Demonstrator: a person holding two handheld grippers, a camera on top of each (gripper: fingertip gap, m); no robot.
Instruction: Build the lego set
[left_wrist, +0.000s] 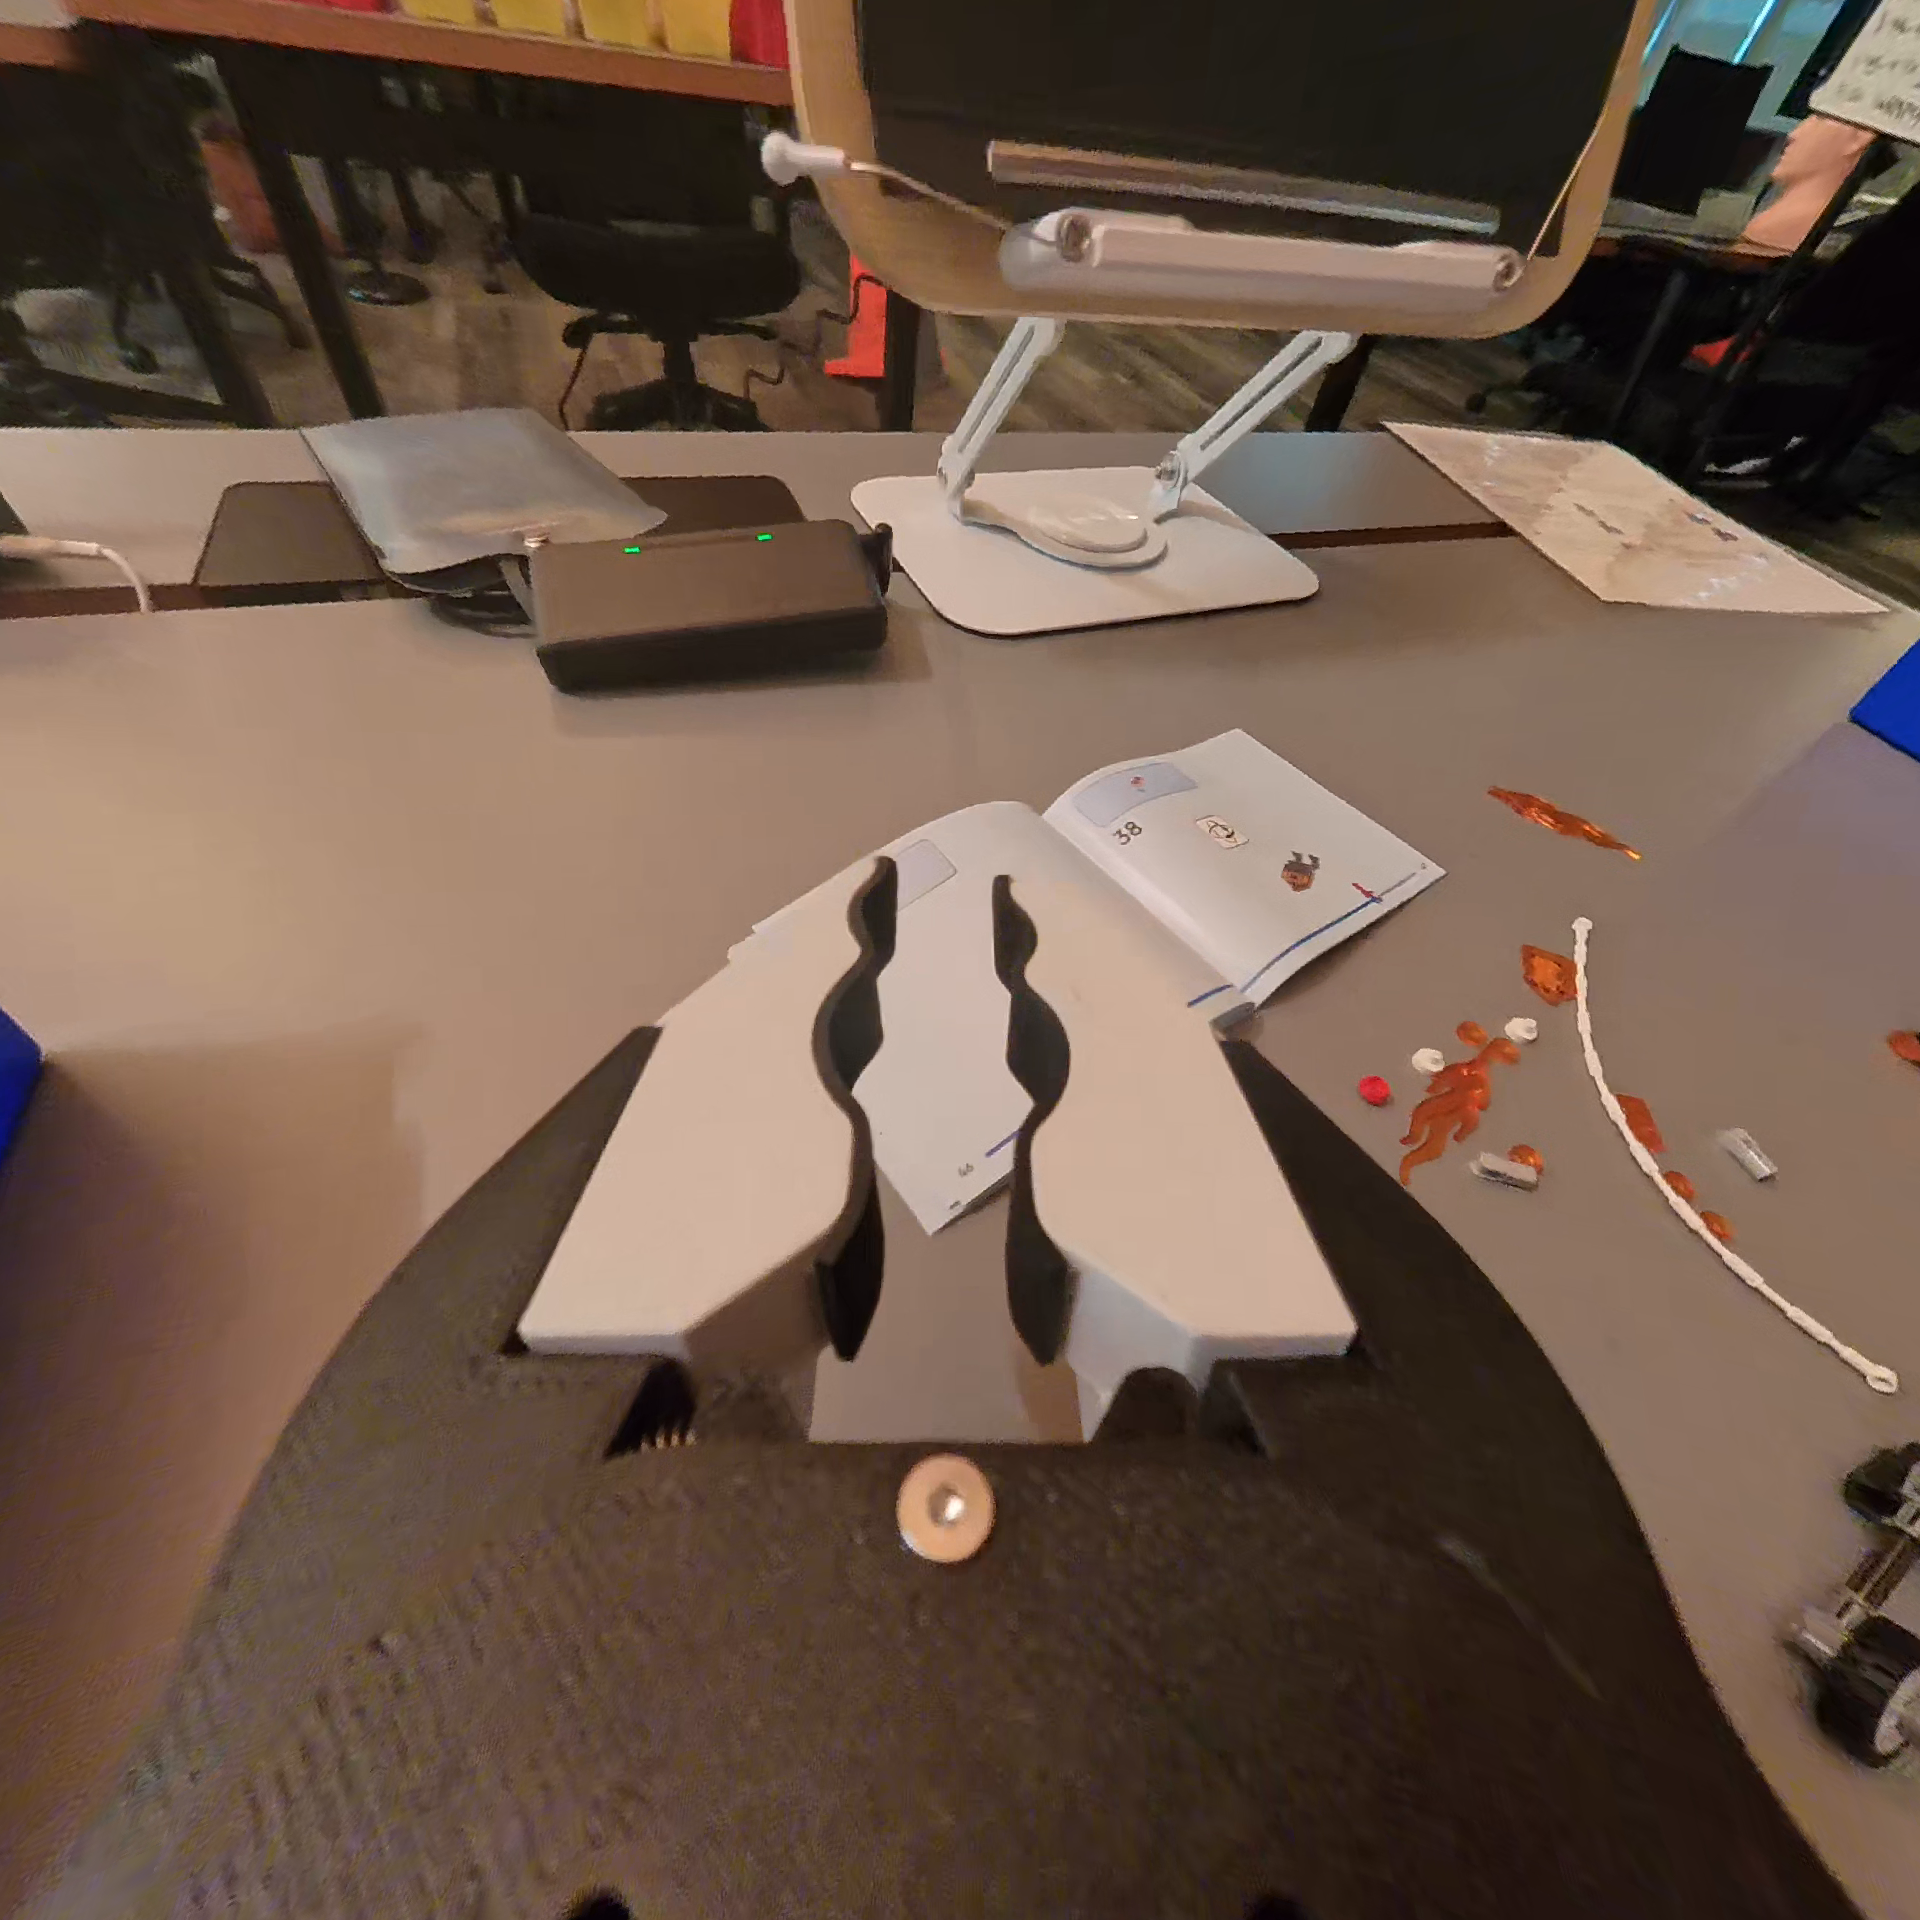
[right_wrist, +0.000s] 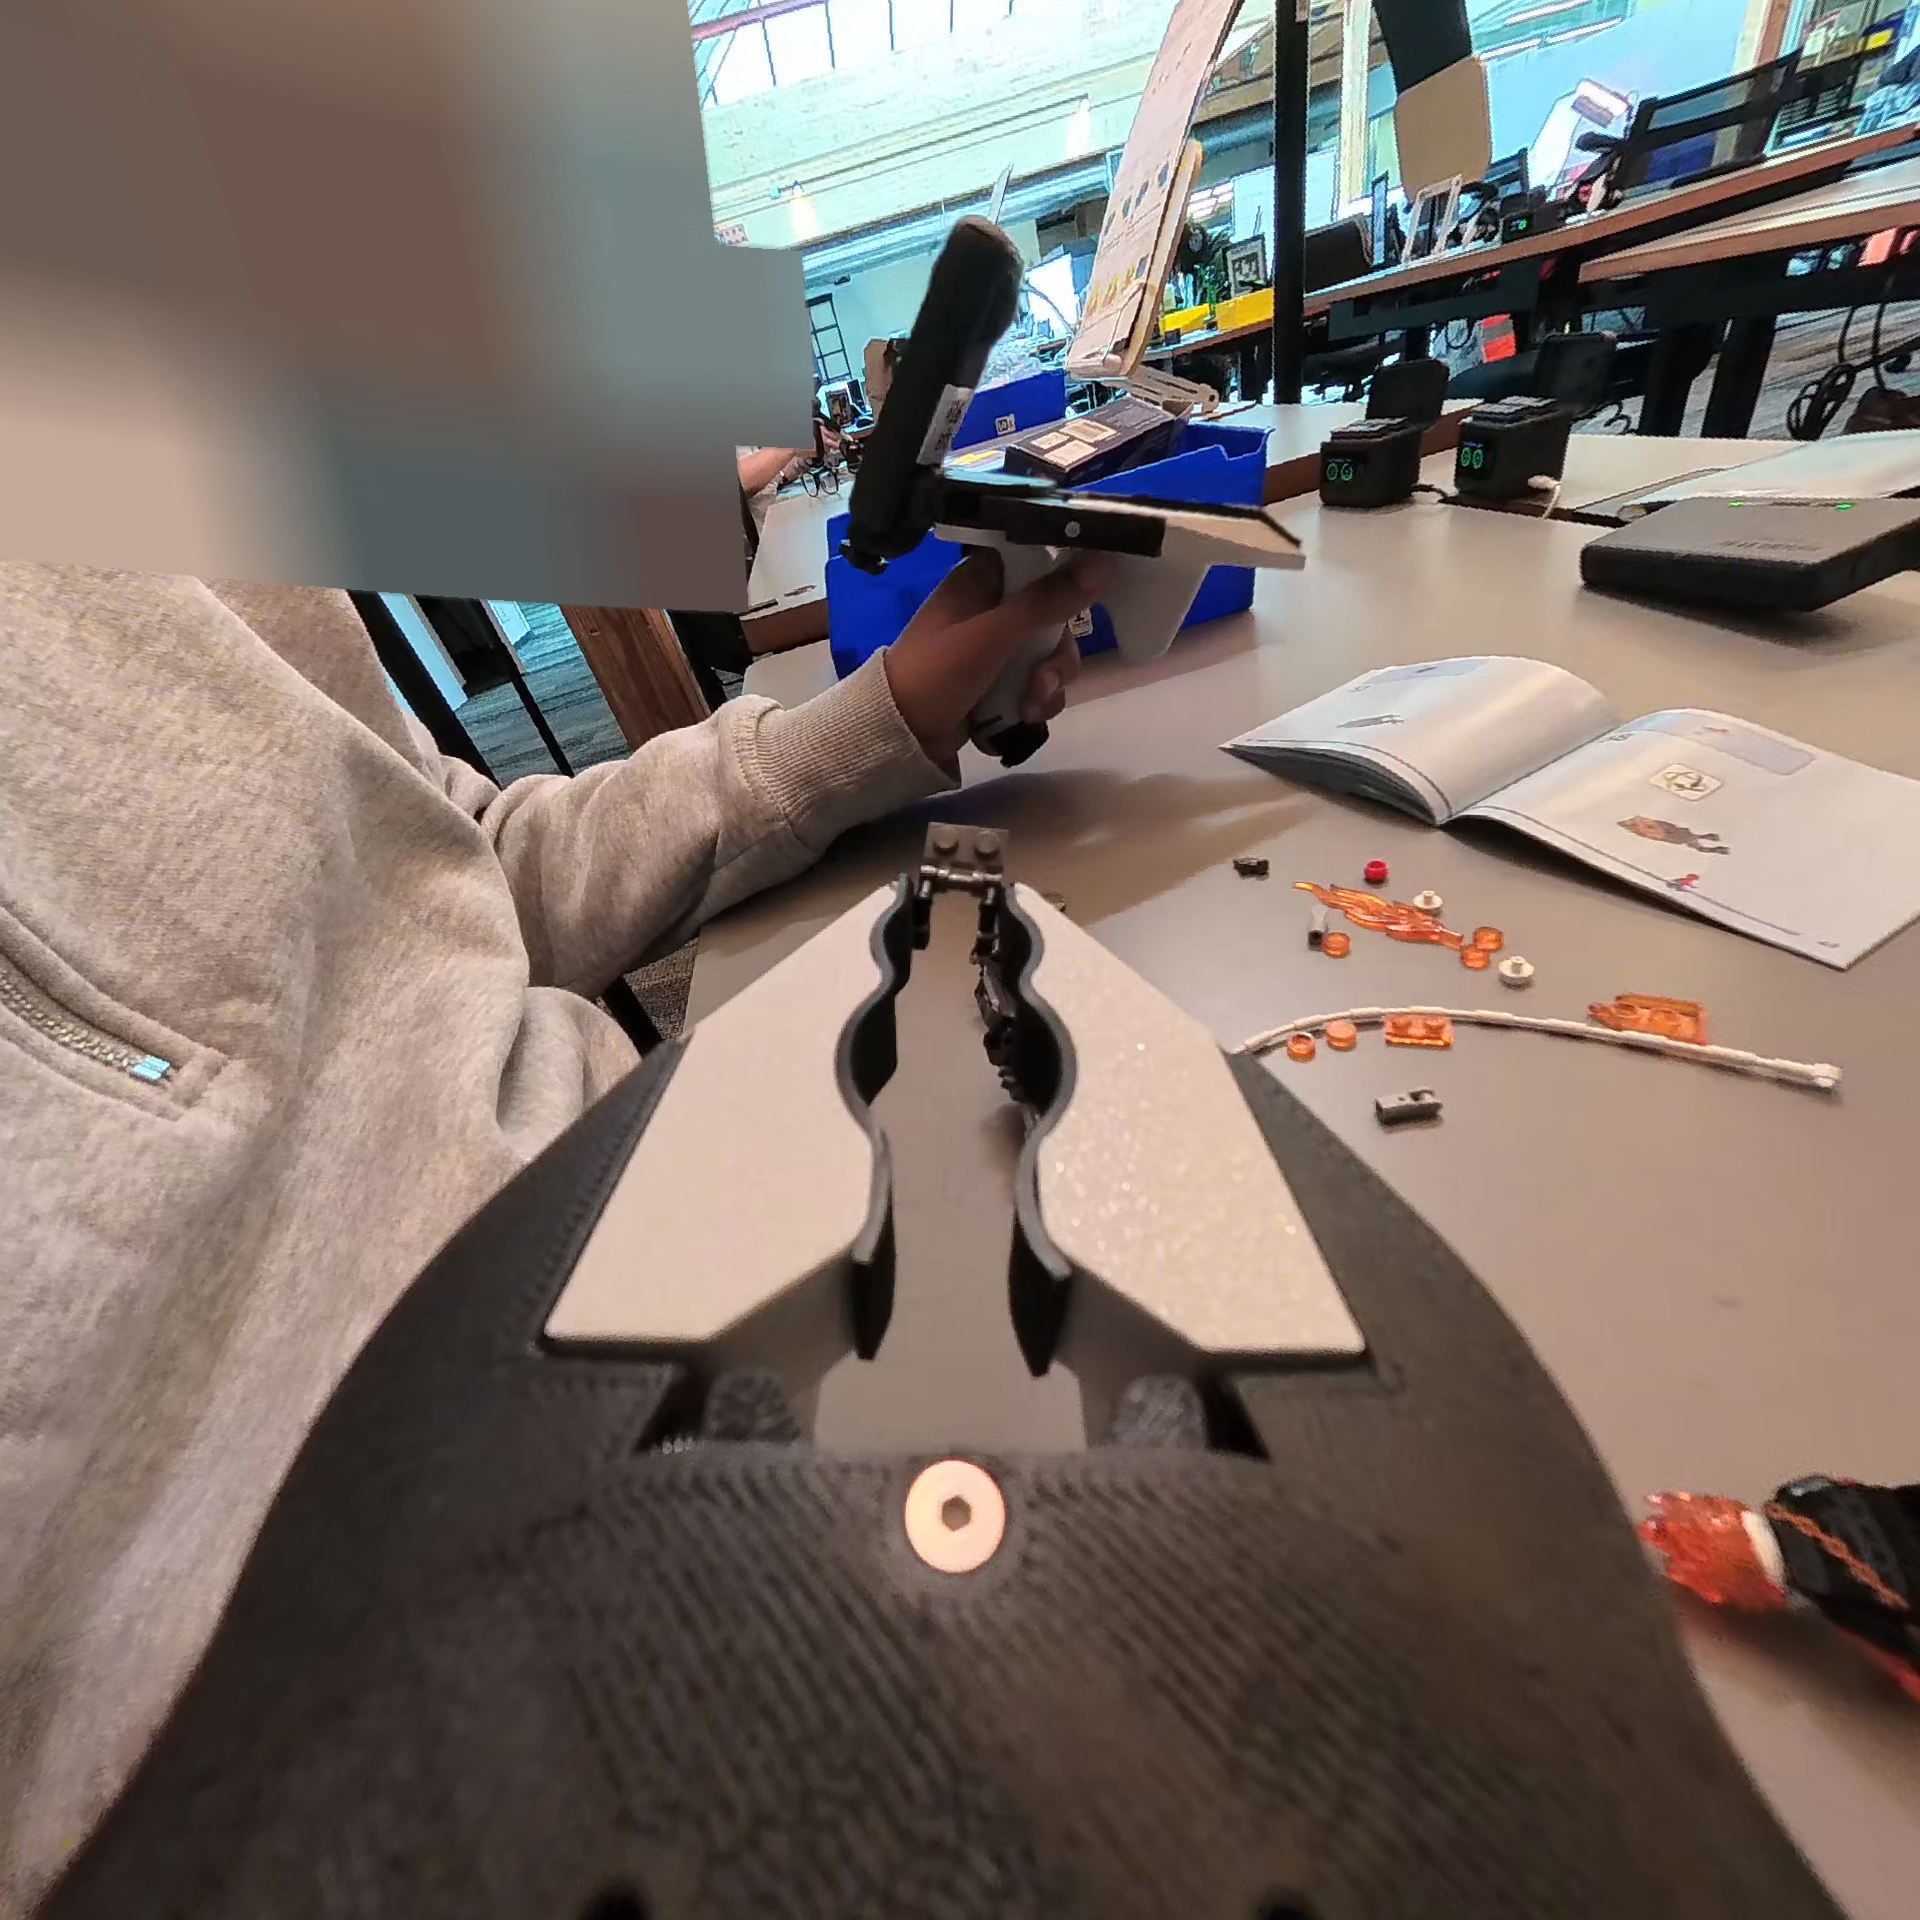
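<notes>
My right gripper (right_wrist: 958, 891) is shut on a small dark grey lego assembly (right_wrist: 966, 854), a studded plate with thin arms that hang back between the fingers, held above the table's near edge. My left gripper (left_wrist: 943, 881) is open and empty, hovering over the open instruction booklet (left_wrist: 1247, 852). It also shows in the right wrist view (right_wrist: 1283, 549), raised in a person's hand. Loose orange flame pieces (right_wrist: 1382, 914), a white string (right_wrist: 1538, 1029), a red stud (right_wrist: 1376, 871) and small grey parts (right_wrist: 1408, 1107) lie right of my right gripper.
A partly built dark model with an orange flame end (right_wrist: 1766, 1558) lies at the lower right. A blue bin (right_wrist: 1216, 468), a black box (left_wrist: 707, 603), a tablet stand (left_wrist: 1101, 561) and chargers (right_wrist: 1371, 457) stand at the back. A person's grey sleeve (right_wrist: 623, 821) rests left. Tip to tip, the grippers are about 30 cm apart.
</notes>
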